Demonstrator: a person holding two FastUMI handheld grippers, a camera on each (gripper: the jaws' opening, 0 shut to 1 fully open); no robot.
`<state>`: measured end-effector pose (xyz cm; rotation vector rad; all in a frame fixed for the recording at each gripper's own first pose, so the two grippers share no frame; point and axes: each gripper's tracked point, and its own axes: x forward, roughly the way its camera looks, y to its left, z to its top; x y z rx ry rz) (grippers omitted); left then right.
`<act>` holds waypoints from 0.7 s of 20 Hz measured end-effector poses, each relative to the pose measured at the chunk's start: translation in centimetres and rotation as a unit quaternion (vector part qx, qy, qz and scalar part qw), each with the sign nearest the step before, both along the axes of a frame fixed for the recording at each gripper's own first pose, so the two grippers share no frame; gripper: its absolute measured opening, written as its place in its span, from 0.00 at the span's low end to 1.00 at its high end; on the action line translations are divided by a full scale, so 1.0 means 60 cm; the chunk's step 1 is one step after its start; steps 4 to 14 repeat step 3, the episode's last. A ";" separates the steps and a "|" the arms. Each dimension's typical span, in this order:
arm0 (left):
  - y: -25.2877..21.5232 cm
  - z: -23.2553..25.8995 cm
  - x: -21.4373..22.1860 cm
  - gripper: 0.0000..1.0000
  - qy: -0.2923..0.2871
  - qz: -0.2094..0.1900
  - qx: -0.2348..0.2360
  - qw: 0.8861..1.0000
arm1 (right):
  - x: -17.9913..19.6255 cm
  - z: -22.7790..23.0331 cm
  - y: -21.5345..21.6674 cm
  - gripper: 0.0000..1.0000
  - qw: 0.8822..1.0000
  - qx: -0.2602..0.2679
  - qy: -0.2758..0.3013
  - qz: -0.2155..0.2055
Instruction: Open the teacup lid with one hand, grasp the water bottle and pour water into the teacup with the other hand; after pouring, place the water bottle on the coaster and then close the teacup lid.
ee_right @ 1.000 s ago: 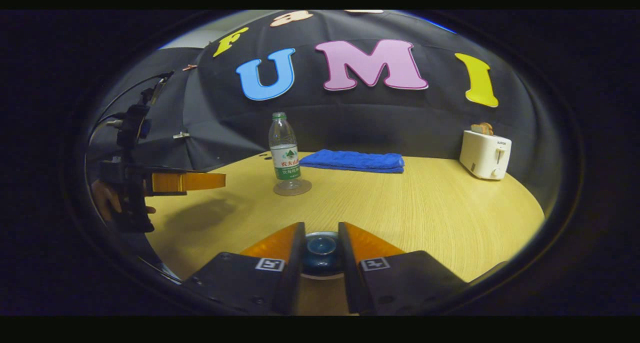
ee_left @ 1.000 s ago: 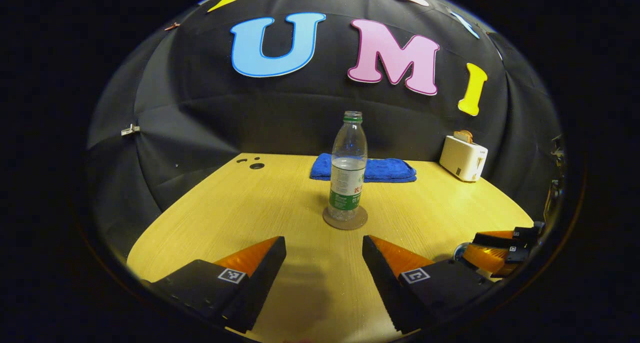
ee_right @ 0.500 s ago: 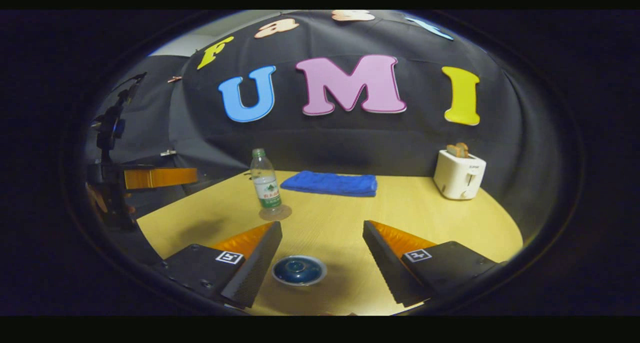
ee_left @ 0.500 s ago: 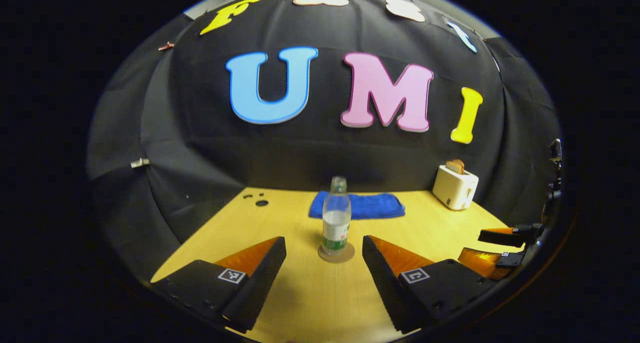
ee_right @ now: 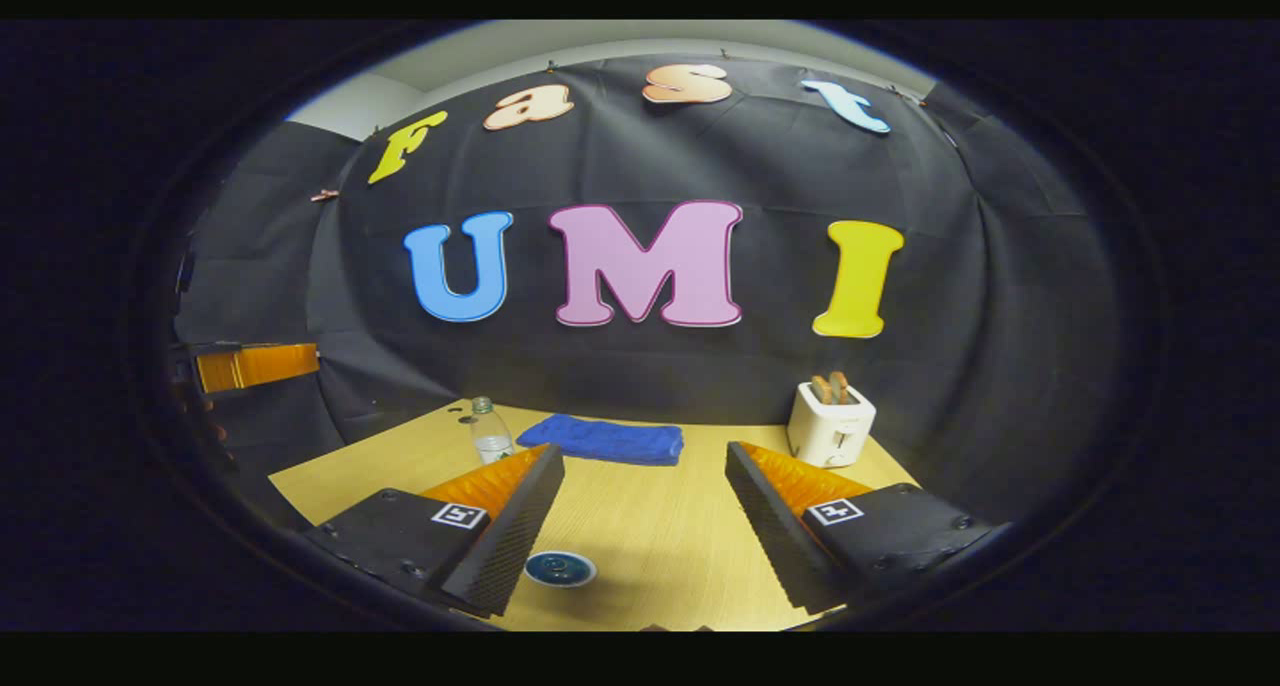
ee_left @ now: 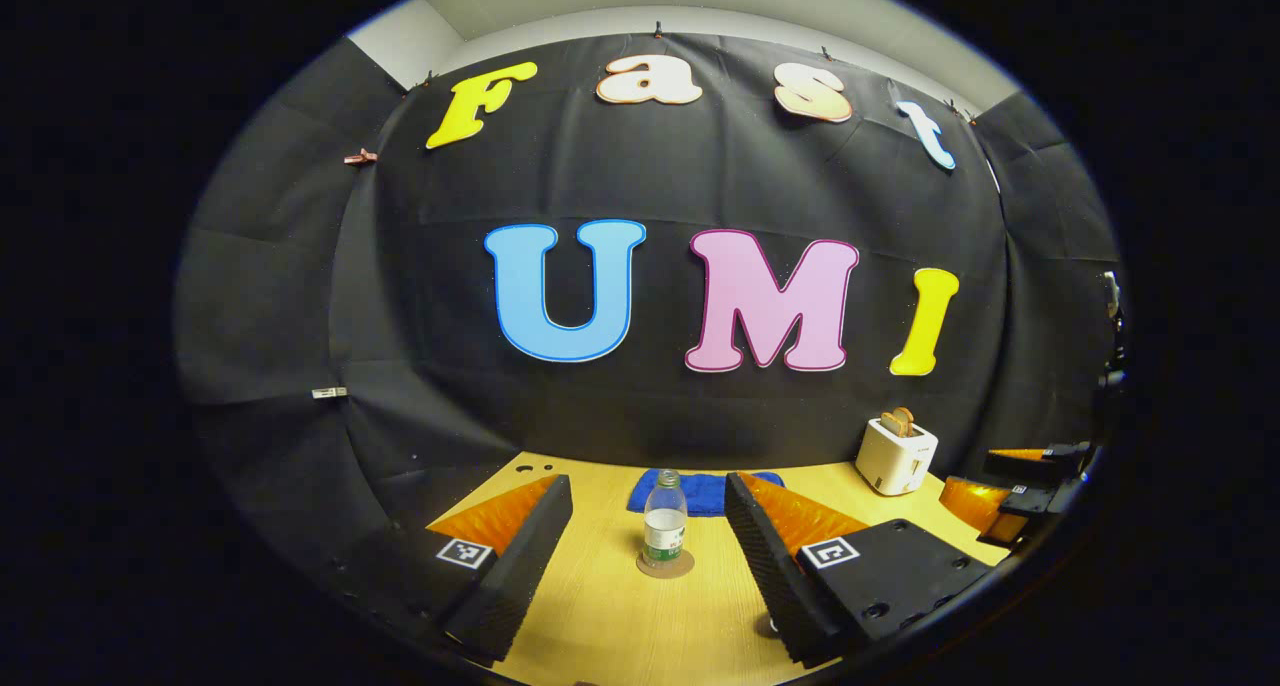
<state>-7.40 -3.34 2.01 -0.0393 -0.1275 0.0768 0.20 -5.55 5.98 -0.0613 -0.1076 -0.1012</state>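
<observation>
Both the left gripper (ee_left: 648,496) and right gripper (ee_right: 645,461) hover wide open, holding nothing. The water bottle (ee_left: 664,526) stands upright on its coaster (ee_left: 665,565) mid-table (ee_right: 650,536); the lidded teacup (ee_right: 559,568) sits near the front edge.

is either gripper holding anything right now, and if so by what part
Nothing is held. The left gripper and right gripper both have their jaws spread, the water bottle on its coaster, the teacup lid below.
</observation>
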 end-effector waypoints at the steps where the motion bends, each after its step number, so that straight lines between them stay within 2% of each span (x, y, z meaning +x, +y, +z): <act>1: -0.007 -0.004 -0.012 0.96 0.003 -0.007 0.003 1.000 | -0.014 0.003 -0.002 1.00 1.000 0.001 -0.002 -0.007; 3: -0.013 -0.010 -0.029 0.96 0.007 -0.019 0.013 1.000 | -0.035 0.003 -0.008 1.00 1.000 0.006 -0.002 -0.025; 14: -0.013 -0.010 -0.029 0.96 0.007 -0.019 0.013 1.000 | -0.035 0.003 -0.008 1.00 1.000 0.006 -0.002 -0.025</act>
